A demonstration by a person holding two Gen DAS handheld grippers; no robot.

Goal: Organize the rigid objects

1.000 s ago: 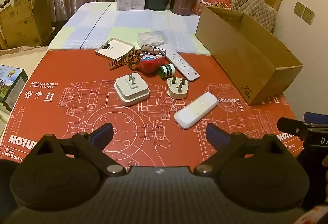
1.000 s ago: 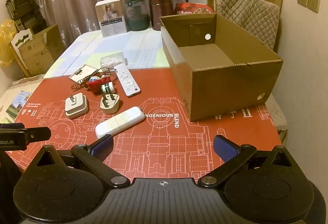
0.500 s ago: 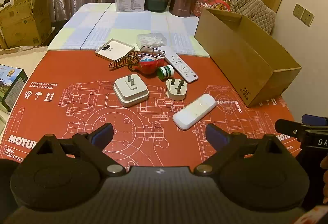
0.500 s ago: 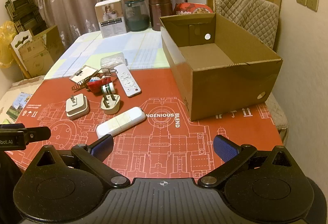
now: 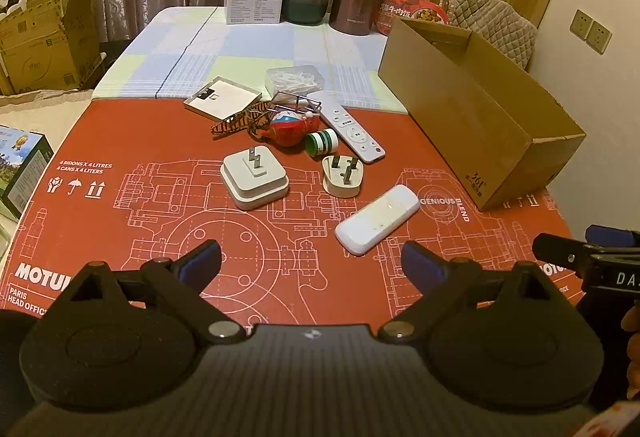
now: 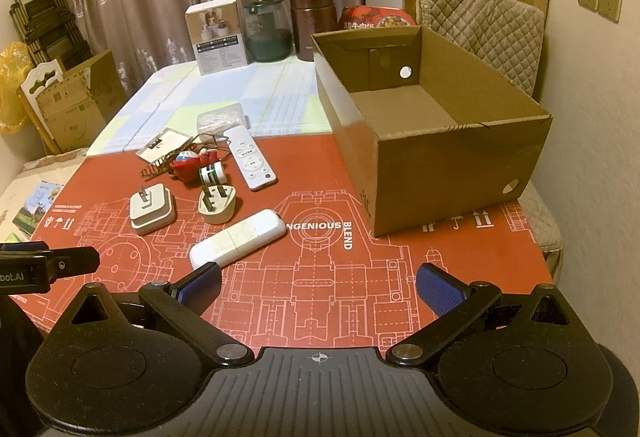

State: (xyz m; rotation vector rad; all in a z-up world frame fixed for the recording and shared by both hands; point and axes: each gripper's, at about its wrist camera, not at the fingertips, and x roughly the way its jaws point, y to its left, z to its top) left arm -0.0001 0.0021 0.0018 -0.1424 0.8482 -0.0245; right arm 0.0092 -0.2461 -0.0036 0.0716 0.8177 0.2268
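I hold my left hand-held gripper (image 5: 310,257) and my right hand-held gripper (image 6: 318,283) above the near edge of the worktop (image 6: 460,277), each with its blue-padded fingers spread wide and nothing between them. On the red printed mat, a white oblong remote (image 6: 238,237) lies nearest me; behind it sit a cream three-pin plug (image 6: 218,205) and a square white adapter (image 6: 152,213), pins up. Further back lie a longer white buttoned remote (image 6: 250,157), a small green-and-white jar (image 6: 212,173) and a red toy (image 6: 188,165). The open brown cardboard box (image 6: 452,173) stands toward the worktop's right edge, apart from them.
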